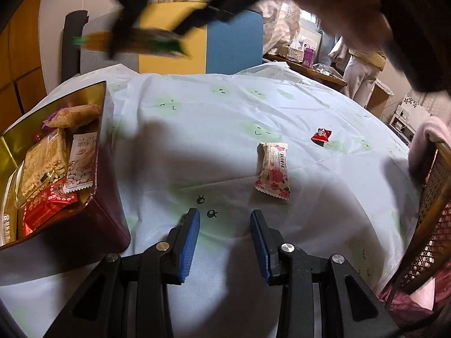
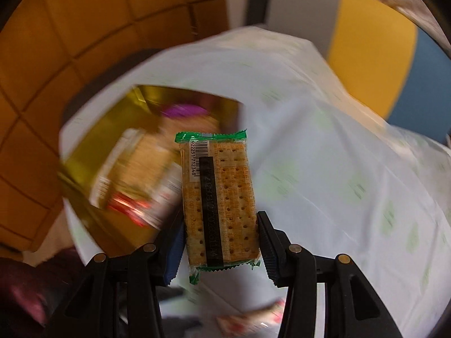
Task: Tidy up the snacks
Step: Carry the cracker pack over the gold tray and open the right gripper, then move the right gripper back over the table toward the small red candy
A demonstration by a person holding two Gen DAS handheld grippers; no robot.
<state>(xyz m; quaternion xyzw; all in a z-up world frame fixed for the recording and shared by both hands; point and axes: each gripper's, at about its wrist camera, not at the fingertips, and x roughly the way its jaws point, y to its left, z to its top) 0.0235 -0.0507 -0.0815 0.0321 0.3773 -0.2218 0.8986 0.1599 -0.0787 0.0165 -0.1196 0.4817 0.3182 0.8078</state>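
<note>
The right gripper (image 2: pixel 221 242) clamped a green-edged cracker packet (image 2: pixel 220 197) by its long sides, held in the air above the table (image 2: pixel 324 169) near the gold-lined box (image 2: pixel 93 152) of snacks. The left gripper (image 1: pixel 225 219) hung empty with jaws parted over the cloth; a pink floral bar (image 1: pixel 273 170) and a small red candy (image 1: pixel 321 135) lay beyond.

On the table (image 1: pixel 225 118), the open box (image 1: pixel 107 197) stood at nine o'clock from the left gripper (image 1: pixel 225 219), with several snack packets (image 1: pixel 45 174) inside it. A wrapped bar (image 1: pixel 272 170) lay at one o'clock, near the fingertips, and a small candy (image 1: pixel 321 135) lay farther out at two o'clock. The cracker pack (image 2: pixel 221 200) sat between the right gripper's (image 2: pixel 221 225) fingers, above the table, the box at its ten o'clock.
</note>
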